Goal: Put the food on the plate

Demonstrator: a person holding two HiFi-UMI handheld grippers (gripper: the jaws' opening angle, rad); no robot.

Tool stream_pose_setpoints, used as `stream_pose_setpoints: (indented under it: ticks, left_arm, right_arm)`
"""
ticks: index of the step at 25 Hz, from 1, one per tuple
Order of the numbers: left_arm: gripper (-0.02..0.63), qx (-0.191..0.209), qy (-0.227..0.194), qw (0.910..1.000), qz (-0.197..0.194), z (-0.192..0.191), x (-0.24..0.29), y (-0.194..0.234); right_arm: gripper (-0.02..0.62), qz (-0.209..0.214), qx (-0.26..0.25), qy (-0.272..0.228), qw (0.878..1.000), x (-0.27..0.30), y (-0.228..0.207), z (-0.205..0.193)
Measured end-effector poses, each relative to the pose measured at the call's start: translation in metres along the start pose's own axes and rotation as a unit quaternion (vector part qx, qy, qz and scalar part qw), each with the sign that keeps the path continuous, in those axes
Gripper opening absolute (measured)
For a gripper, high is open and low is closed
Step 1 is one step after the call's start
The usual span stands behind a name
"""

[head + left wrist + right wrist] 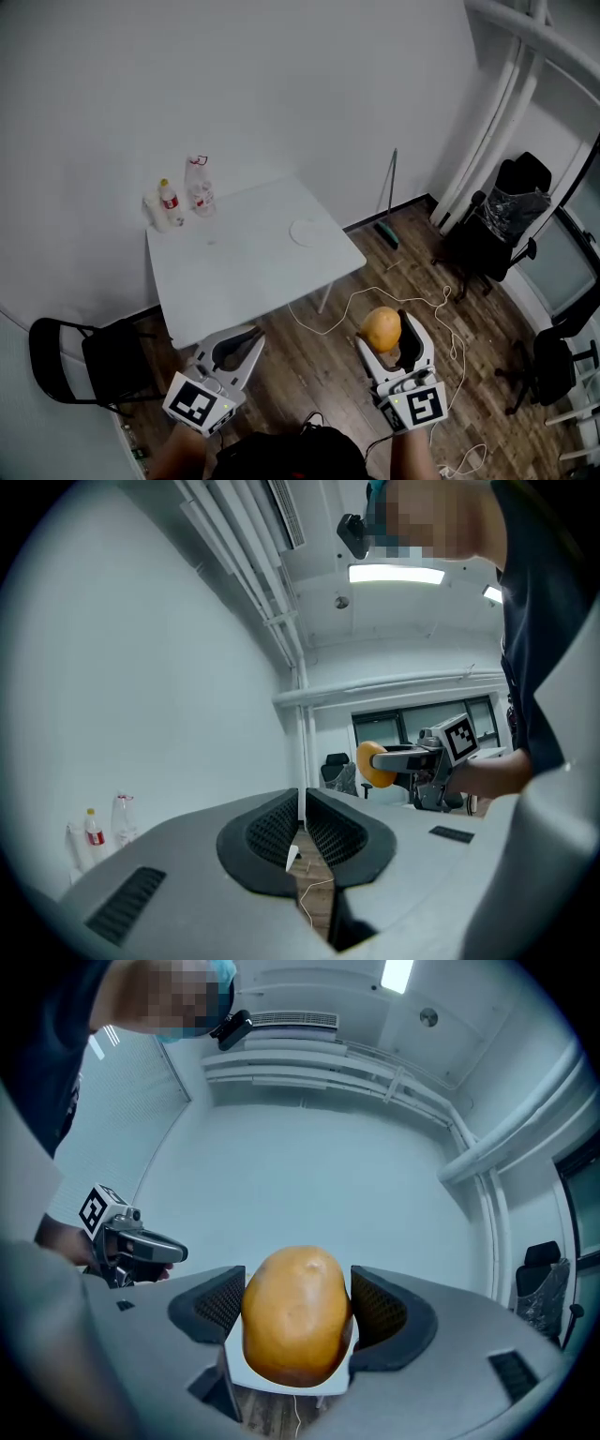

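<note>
Closest to the head camera are the two hand-held grippers, low in view over the brown wooden plank floor [319, 366]. On the left, the left gripper [236, 345] is clenched on nothing: in its own view the ribbed black pads [272, 829] stand almost together, only a sliver of floor showing between them. To its right, the right gripper [389, 330] grasps a smooth orange-brown oval piece of food [380, 328]. In the right gripper view the food [295, 1321] fills the gap, a pad pressed to each side. It is held above the floor, off the near right corner of the white rectangular table [244, 272].

Farther out, a black folding chair [70, 361] stands at the far left, beside the table. Clear plastic bottles with red labels [183, 195] cluster at the table's far left corner. A white round plate [307, 232] lies bare near the table's far right edge, well apart from the food. A thin white cable [375, 300] loops across the floor to the right of the table, and black office chairs [502, 220] stand along the right wall.
</note>
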State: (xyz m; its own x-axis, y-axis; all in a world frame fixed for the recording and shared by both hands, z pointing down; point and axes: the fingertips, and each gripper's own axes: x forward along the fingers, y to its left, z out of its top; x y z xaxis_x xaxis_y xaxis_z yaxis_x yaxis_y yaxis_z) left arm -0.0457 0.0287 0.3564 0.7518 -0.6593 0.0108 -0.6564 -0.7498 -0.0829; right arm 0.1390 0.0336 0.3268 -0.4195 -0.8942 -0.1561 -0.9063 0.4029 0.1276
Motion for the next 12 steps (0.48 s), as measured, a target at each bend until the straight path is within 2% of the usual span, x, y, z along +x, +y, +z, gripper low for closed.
stream_pose_setpoints:
  ticks: [5, 10, 12]
  left_arm:
    - [0.043, 0.004, 0.002, 0.9998, 0.017, 0.006, 0.068, -0.005]
    - [0.043, 0.001, -0.013, 0.9995, 0.030, 0.007, 0.116, -0.008]
    - [0.043, 0.007, 0.009, 0.9994, 0.033, 0.002, 0.131, -0.012]
  right_arm:
    - [0.362, 0.007, 0.021, 0.007, 1.000, 0.020, -0.073, -0.015]
    - [0.362, 0.020, 0.036, 0.015, 0.999, 0.030, -0.121, -0.040]
    - [0.362, 0.022, 0.044, 0.017, 0.999, 0.032, -0.136, -0.052]
